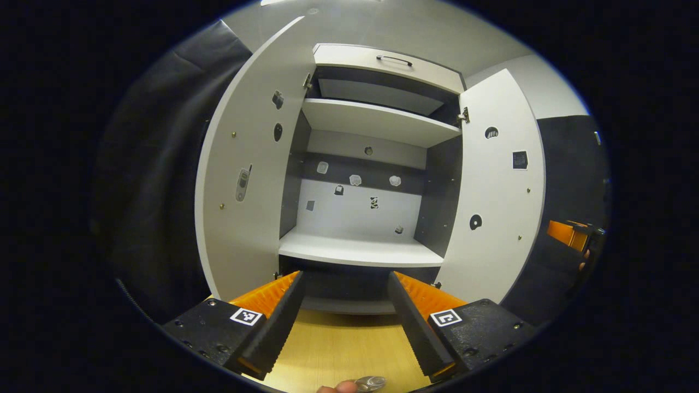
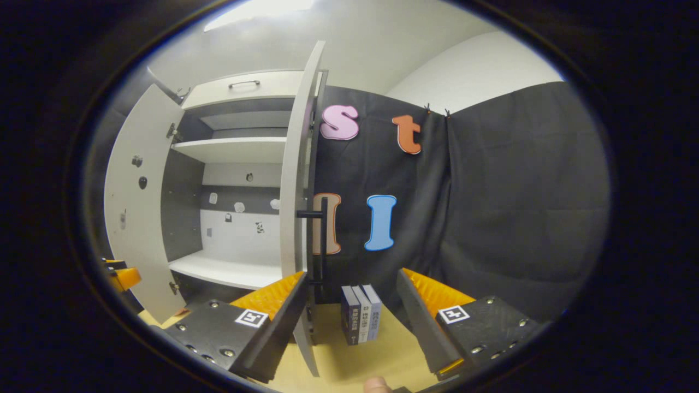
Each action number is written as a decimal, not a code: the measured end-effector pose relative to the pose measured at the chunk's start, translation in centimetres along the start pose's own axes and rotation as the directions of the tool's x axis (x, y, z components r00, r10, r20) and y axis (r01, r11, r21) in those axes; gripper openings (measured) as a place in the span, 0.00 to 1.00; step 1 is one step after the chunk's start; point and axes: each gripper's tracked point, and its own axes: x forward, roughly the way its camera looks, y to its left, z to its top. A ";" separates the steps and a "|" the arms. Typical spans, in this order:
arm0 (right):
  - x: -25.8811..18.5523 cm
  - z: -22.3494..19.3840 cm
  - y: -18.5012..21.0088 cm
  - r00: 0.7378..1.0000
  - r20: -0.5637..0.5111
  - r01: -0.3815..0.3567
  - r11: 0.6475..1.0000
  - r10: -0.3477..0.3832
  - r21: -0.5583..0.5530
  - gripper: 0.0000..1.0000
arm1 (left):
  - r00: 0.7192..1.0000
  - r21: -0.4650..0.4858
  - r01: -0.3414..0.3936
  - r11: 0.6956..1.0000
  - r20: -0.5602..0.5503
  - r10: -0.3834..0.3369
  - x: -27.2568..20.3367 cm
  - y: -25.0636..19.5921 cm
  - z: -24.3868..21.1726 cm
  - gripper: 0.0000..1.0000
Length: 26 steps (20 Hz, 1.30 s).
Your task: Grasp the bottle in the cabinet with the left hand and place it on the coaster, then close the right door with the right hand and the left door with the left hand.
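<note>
White cabinet (image 1: 360, 180) stood on a wooden counter (image 1: 338, 349) with both doors swung wide, the left door (image 1: 246, 180) and the right door (image 1: 494, 191). Left tongs (image 1: 345, 305) hung apart before its shelves. Right tongs (image 2: 355, 305) also gaped, beside the right door's edge (image 2: 297, 180), near three upright books (image 2: 360, 314). The bottle's whereabouts could not be told.

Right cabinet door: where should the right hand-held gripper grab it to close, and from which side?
Probably the vertical bar handle on the right door, on its outer face, from the wall side. It stands off the panel, leaving finger room; the door faces edge-on. The right hand-held gripper is open.
</note>
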 end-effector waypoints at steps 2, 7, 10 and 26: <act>0.3 -0.2 0.1 1.000 -0.009 0.003 1.000 -0.003 0.008 0.98 | 1.000 0.016 -0.026 1.000 0.000 0.026 -0.4 0.9 -0.1 0.96; 1.4 -0.2 0.8 1.000 -0.010 -0.002 1.000 0.002 0.024 0.98 | 0.998 0.030 -0.065 0.997 -0.001 0.065 -1.4 2.5 -0.2 0.96; 1.8 -0.7 1.1 1.000 -0.022 -0.002 1.000 0.002 0.012 0.98 | 0.996 0.016 -0.091 0.996 0.000 0.091 -1.9 3.6 -0.2 0.96; 1.8 -0.8 2.6 0.999 -0.027 -0.042 0.998 0.043 0.048 0.97 | 0.977 -0.026 -0.213 0.977 -0.035 0.212 -4.7 10.5 -0.9 0.92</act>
